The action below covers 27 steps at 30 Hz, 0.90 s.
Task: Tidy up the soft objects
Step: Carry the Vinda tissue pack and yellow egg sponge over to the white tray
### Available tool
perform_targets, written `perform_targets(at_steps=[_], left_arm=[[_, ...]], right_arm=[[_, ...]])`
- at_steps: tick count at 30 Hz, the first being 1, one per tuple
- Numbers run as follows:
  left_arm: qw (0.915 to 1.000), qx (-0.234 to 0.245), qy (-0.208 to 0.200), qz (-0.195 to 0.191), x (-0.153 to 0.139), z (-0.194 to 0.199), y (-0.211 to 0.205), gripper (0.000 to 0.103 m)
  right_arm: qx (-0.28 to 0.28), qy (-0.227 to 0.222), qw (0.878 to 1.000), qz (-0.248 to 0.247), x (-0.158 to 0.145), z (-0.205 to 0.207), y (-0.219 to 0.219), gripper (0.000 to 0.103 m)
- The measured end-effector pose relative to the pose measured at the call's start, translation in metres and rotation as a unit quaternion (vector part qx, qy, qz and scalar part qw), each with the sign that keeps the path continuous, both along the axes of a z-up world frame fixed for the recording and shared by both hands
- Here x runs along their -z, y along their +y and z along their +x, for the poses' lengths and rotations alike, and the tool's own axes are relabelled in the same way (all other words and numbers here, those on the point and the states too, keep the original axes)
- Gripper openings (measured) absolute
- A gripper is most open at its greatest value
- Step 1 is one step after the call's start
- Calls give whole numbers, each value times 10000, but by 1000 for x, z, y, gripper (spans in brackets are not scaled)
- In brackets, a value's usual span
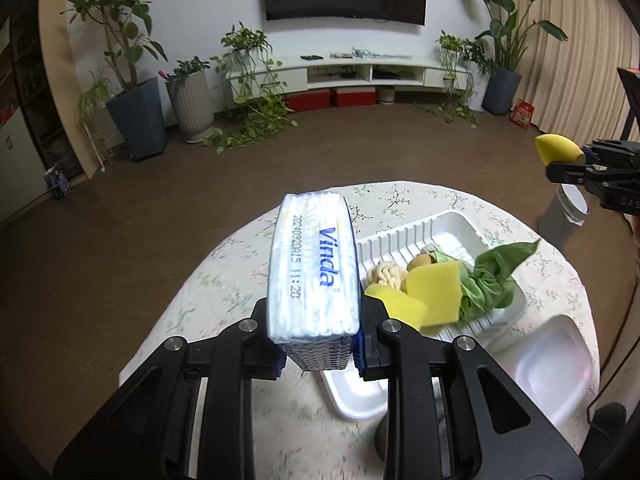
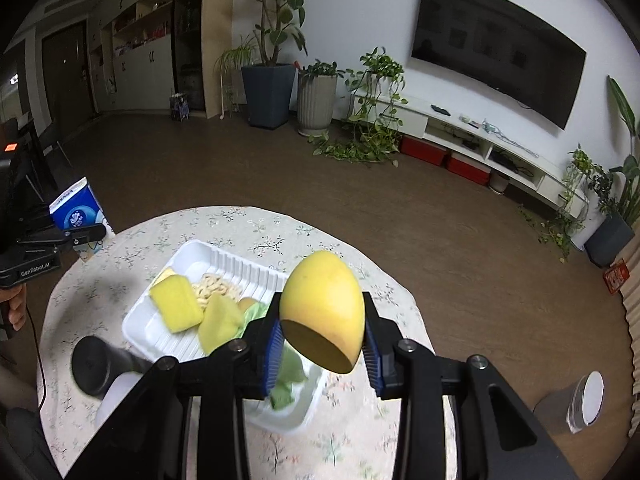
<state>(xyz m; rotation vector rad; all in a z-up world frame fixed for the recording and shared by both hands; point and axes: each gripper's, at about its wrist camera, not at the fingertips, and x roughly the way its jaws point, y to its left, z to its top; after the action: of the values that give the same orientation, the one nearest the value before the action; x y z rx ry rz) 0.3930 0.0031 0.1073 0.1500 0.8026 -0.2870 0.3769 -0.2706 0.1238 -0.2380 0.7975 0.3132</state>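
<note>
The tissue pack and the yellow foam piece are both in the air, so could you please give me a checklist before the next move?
1. Left gripper shut on tissue pack: ok.
2. Right gripper shut on yellow foam piece: ok.
3. White tray has free room: ok, at its far end.
4. Sponges, rope knot and green cloth sit inside the tray: ok.
5. Where each held item belongs: cannot tell.

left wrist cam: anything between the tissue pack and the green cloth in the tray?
Yes. In the left wrist view, two yellow sponges and a rope knot sit in the white tray between the tissue pack and green cloth.
</note>
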Motion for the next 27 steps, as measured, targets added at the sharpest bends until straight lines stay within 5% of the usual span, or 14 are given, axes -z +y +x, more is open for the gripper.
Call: perform_targets(at_steps=[15, 27], left_arm=[[9974, 212, 659, 185, 72, 67, -18, 22], [9930, 597, 960, 331, 89, 71, -30, 23]], right_arm=[[-102, 825, 9961, -284, 84, 81, 30, 37], [-302, 1331, 9900, -354, 122, 90, 35, 37]])
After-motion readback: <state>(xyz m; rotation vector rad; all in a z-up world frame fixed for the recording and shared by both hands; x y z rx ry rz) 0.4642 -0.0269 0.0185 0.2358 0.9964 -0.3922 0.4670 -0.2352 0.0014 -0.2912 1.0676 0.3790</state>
